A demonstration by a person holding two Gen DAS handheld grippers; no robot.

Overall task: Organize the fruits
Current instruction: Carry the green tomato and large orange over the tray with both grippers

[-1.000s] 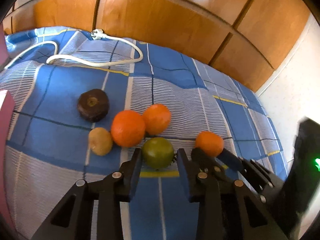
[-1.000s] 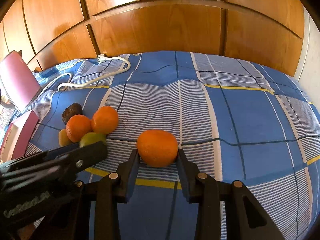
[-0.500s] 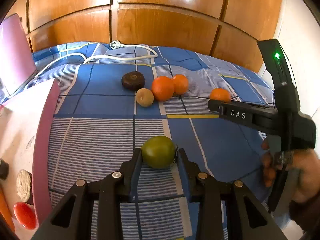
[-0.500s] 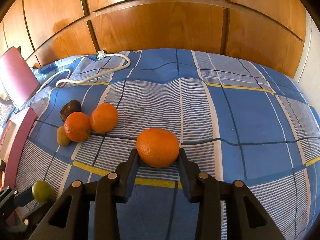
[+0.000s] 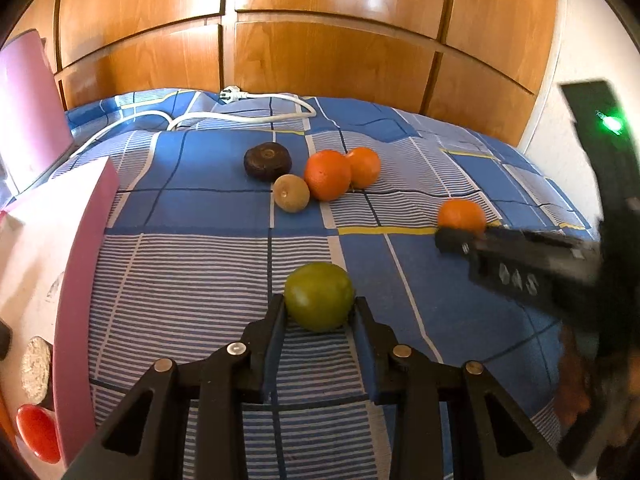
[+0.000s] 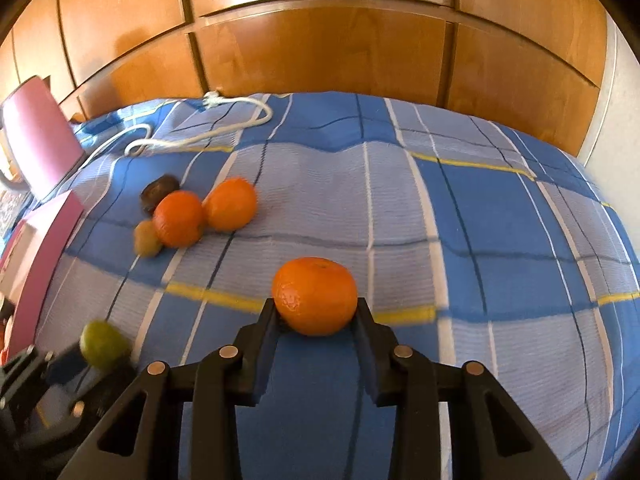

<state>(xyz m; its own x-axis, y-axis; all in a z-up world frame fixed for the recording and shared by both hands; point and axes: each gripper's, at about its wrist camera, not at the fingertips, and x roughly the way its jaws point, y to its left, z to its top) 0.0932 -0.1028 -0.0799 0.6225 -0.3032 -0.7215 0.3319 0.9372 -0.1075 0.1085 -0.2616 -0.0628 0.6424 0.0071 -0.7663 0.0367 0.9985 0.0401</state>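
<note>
A green fruit [image 5: 319, 297] is held tight by the left hand-held gripper [image 5: 320, 312] above the blue bed [image 5: 200, 248]. To its right, an orange [image 6: 315, 295] is squeezed by the right hand-held gripper [image 6: 316, 312], near two oranges [image 6: 204, 214] on the bed.

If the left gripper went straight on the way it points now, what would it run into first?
Likely the kiwi. The left gripper, shut on the green fruit, points over bare bedspread towards the fruit cluster; depth is unclear.
</note>
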